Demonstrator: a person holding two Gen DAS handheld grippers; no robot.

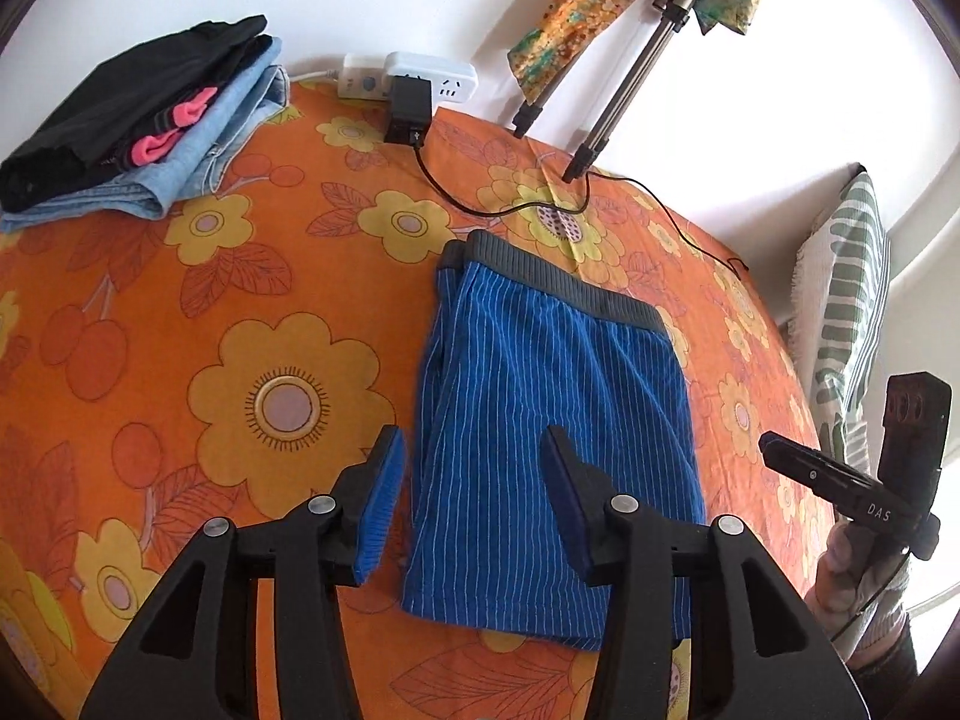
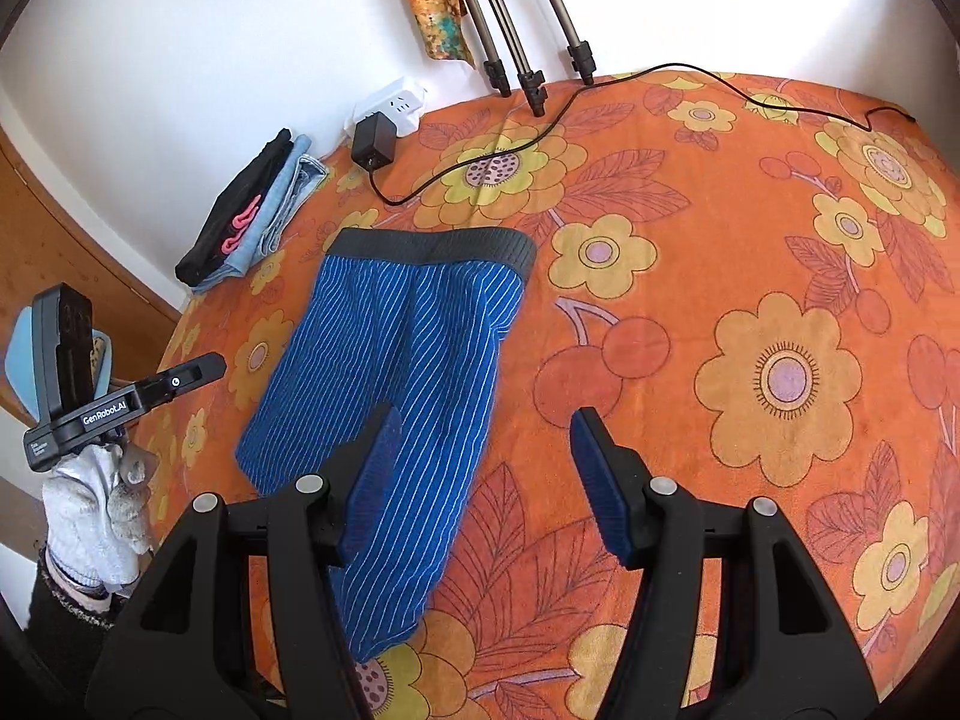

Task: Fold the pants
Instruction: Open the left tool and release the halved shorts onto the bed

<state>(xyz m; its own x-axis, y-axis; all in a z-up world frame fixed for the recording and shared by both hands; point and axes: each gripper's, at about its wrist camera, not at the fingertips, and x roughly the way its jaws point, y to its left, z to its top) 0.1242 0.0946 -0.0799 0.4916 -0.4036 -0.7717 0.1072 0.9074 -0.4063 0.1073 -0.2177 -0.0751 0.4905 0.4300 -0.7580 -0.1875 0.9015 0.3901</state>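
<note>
While both grippers, left gripper (image 1: 471, 498) and right gripper (image 2: 483, 480), gape empty, ribbed-waistband pinstriped blue pants (image 1: 540, 420) lie folded flat.

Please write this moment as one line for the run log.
stage: pants already folded in half lengthwise | blue striped pants flat on orange floral sheet | left gripper open, empty | right gripper open, empty

Wide open stretch of orange bedspread (image 2: 750, 276) to the right of the striped pants (image 2: 390, 372), nothing lying on it. Far side is cluttered: black cable (image 2: 660, 69) snaking across, tripod legs (image 2: 531, 81) planted, power strip (image 1: 414, 78) by the wall. Far left, a stack of folded clothes (image 1: 138, 120) blocks that corner.
</note>
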